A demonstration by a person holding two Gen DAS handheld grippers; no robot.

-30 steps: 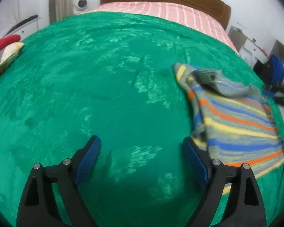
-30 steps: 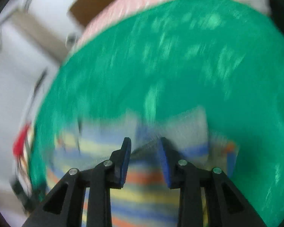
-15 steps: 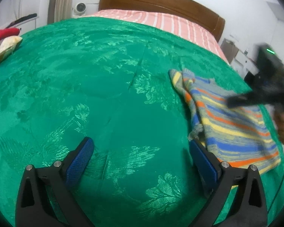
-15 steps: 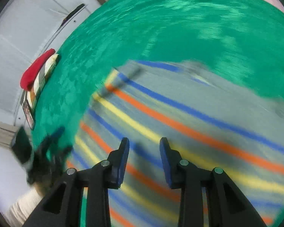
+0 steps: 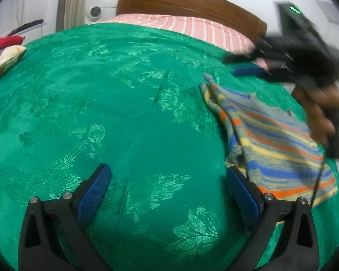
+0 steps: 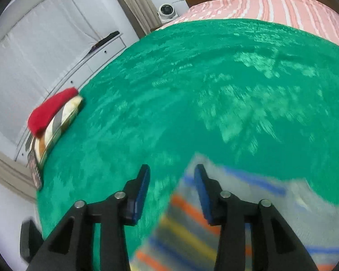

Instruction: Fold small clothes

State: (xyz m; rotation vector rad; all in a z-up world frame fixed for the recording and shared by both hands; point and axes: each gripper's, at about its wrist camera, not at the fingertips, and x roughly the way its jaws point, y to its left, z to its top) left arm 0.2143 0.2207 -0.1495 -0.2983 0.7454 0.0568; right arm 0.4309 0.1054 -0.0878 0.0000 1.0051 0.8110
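A small striped garment [image 5: 271,140], grey with blue, orange and yellow bands, lies folded on the green bedspread [image 5: 124,103] at the right. My left gripper [image 5: 167,189] is wide open and empty, low over the spread just left of the garment. My right gripper [image 5: 241,66] hovers above the garment's far end, blurred by motion. In the right wrist view the right gripper [image 6: 171,180] is open and empty over the garment's [image 6: 248,205] left edge.
A stack of folded clothes with a red piece on top [image 6: 52,110] sits at the bed's left edge, also seen in the left wrist view [image 5: 4,47]. A pink striped pillow [image 5: 192,27] and wooden headboard [image 5: 187,2] are at the far end. White cabinets [image 6: 34,56] stand left.
My right gripper has lifted off the garment and swung up toward the bed's far end, its jaws now wider apart. The garment lies flatter. My left gripper has tilted up slightly.
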